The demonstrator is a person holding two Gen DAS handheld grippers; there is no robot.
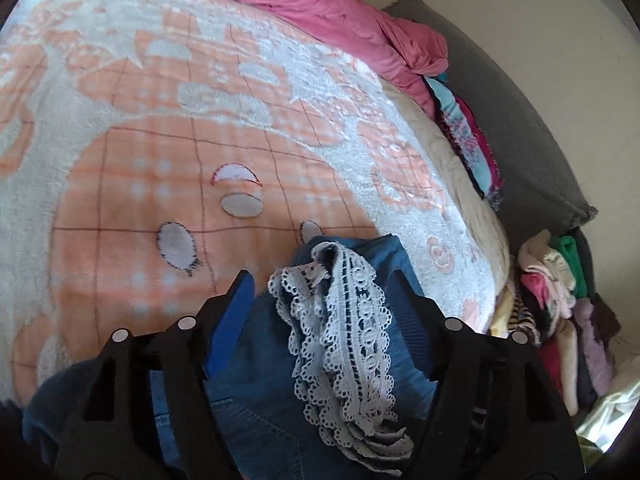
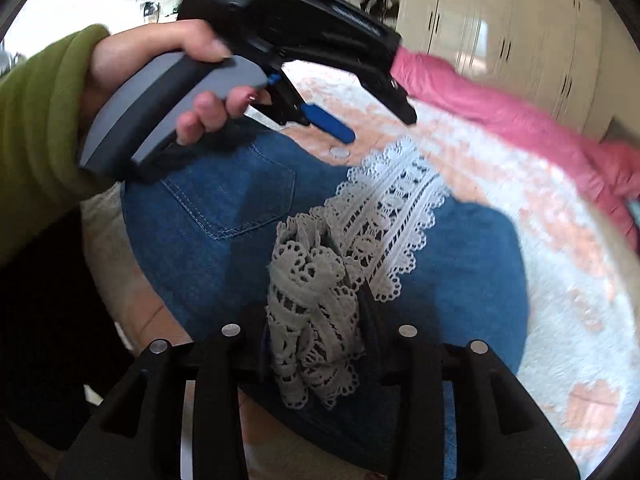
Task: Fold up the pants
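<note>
Blue denim pants point(image 2: 208, 208) with a white lace hem point(image 2: 392, 216) lie folded on a peach and white blanket point(image 2: 560, 280), back pocket up. My right gripper point(image 2: 316, 316) is shut on a bunched part of the lace near the pants' near edge. A hand in a green sleeve point(image 2: 40, 120) holds my left gripper point(image 2: 372, 120) above the far edge of the pants, jaws apart and nothing between them. In the left wrist view, the left gripper point(image 1: 320, 300) stands open over the pants point(image 1: 260, 360), with the lace strip point(image 1: 344, 340) below the gap.
A pink quilt point(image 1: 320, 4) lies bunched along the far side of the bed. Folded fabrics point(image 1: 468, 132) are stacked at the bed's right edge beside a grey cushion point(image 1: 532, 120). A heap of mixed clothes point(image 1: 560, 300) sits lower right. Cream wardrobe doors point(image 2: 500, 20) stand behind.
</note>
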